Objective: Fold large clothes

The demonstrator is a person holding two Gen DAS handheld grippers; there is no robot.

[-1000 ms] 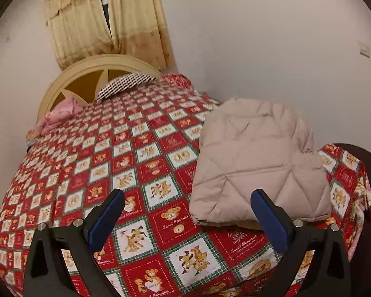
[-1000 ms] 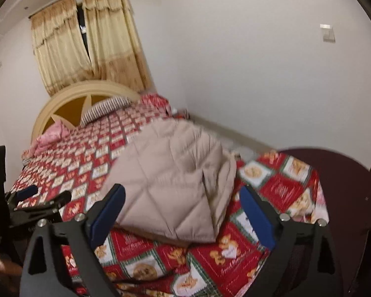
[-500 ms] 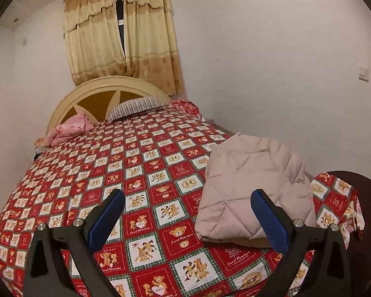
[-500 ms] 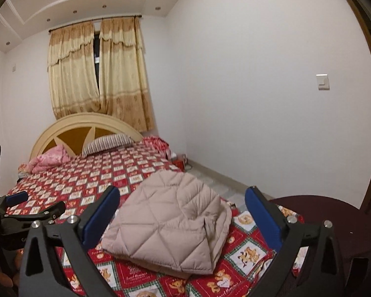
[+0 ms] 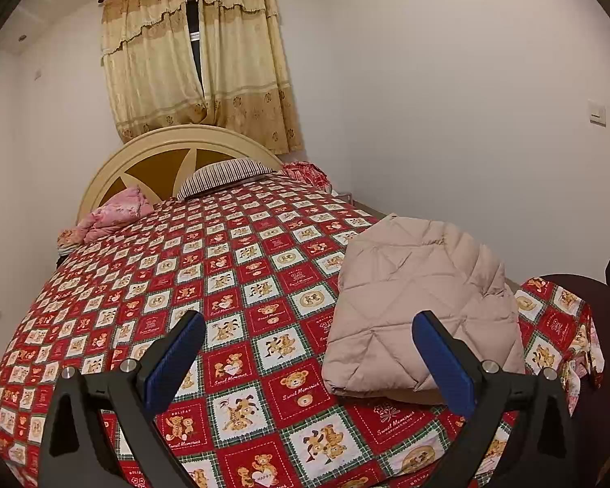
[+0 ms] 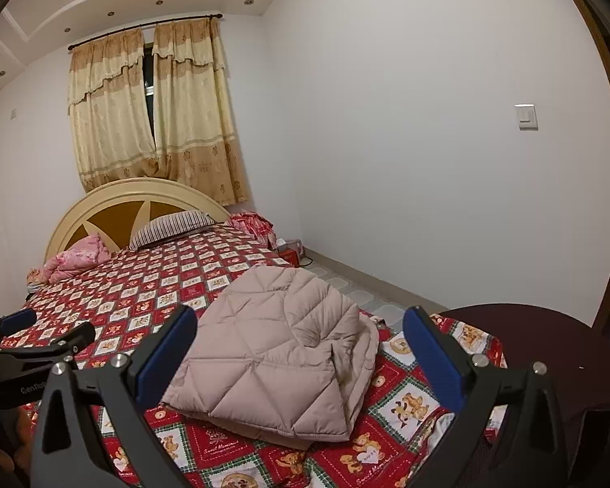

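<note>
Now my left tongs [image 5: 307,354] and right tongs [image 6: 299,349] gaped empty, the folded jacket [image 6: 280,349] lying ahead on the bed [image 5: 240,268].

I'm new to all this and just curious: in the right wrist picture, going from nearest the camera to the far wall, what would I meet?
Right hand-held gripper → folded beige quilted jacket on the teddy-bear bedspread → striped pillow → cream headboard → yellow curtains.

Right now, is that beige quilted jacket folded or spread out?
Folded: the beige quilted jacket lies as a compact layered bundle on the red bear-print bedspread.
</note>
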